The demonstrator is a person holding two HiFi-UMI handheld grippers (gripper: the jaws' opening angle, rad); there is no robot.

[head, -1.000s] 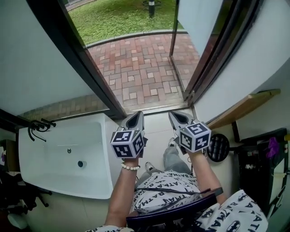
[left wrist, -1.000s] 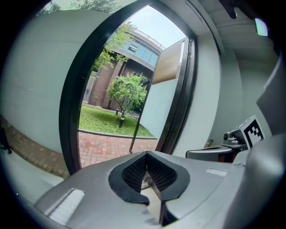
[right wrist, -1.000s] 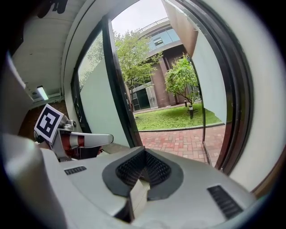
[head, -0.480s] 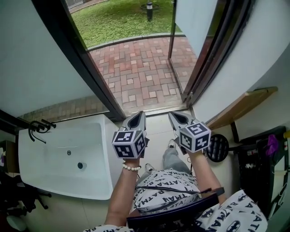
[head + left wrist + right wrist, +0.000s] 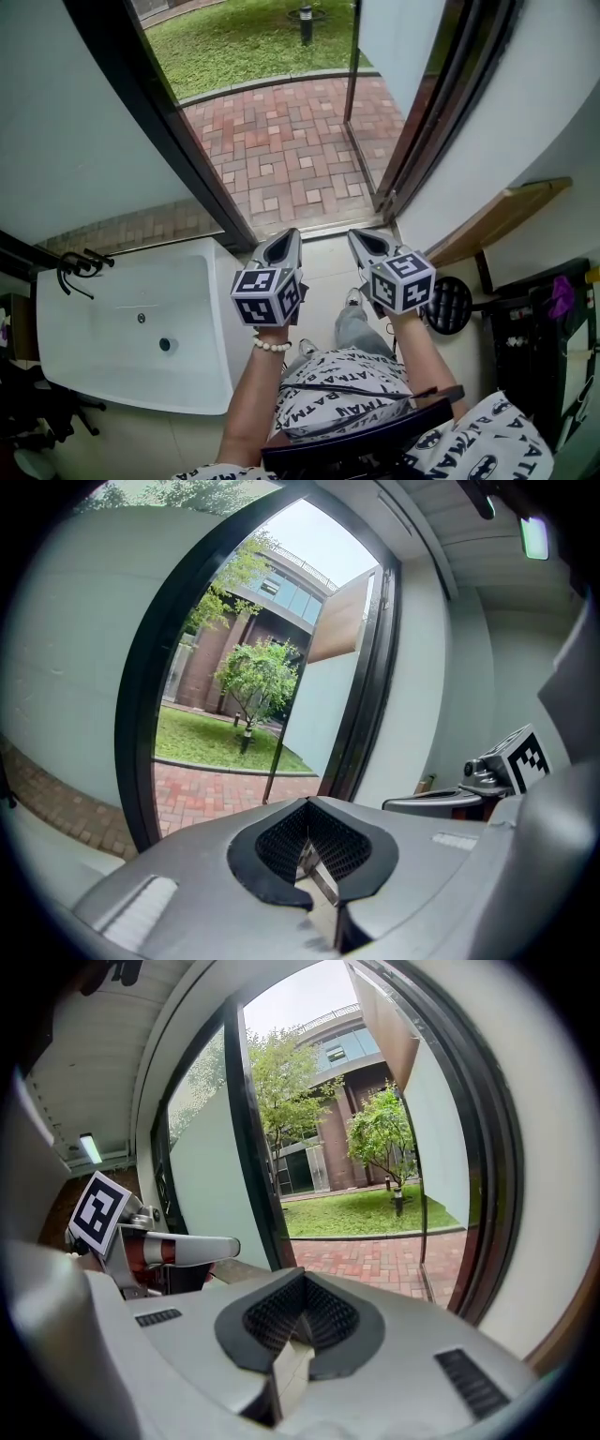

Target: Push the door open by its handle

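Door [image 5: 398, 37] stands swung outward, barely shifted since a second ago; left gripper [image 5: 285, 235] and right gripper [image 5: 362, 236], both closed and empty, wait short of it: pushing looks done.

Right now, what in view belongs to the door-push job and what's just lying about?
Job:
door, standing open outward
left tool, shut, empty
right tool, shut, empty

Lying about:
white sink
black faucet
wooden shelf

Washroom: white sink [image 5: 112, 281], garden doorway [image 5: 291, 150]
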